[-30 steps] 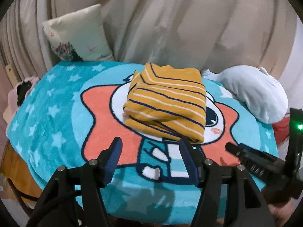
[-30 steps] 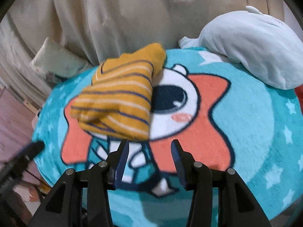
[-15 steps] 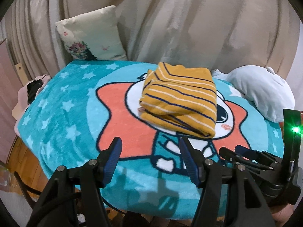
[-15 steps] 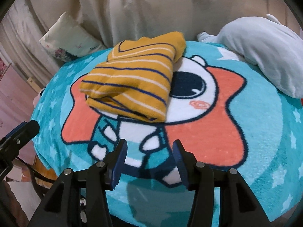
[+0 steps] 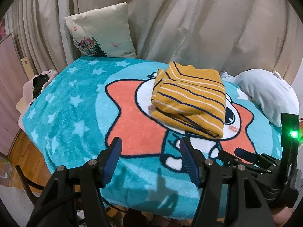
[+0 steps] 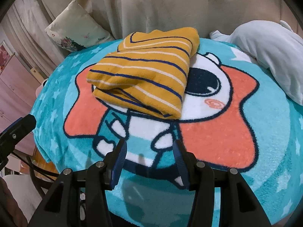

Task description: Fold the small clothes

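A mustard-yellow garment with navy and white stripes [image 5: 189, 98] lies folded in a thick rectangle on the turquoise cartoon blanket [image 5: 75, 102]. It also shows in the right wrist view [image 6: 144, 75]. My left gripper [image 5: 150, 147] is open and empty, above the blanket's near edge, short of the garment. My right gripper [image 6: 148, 149] is open and empty, just short of the garment's near edge. The right gripper also shows at the right of the left wrist view [image 5: 246, 156].
A floral cushion [image 5: 100, 34] leans on the beige curtain [image 5: 189, 19] at the back left. A pale blue plush [image 5: 265, 96] lies at the blanket's right. A pink bundle with something black [image 5: 37, 87] sits off the left edge. Wooden floor [image 5: 24, 151] lies below.
Both grippers have pulled back and up from the folded garment, so more of the blanket and room shows. The garment has stayed in place. Both stay open.
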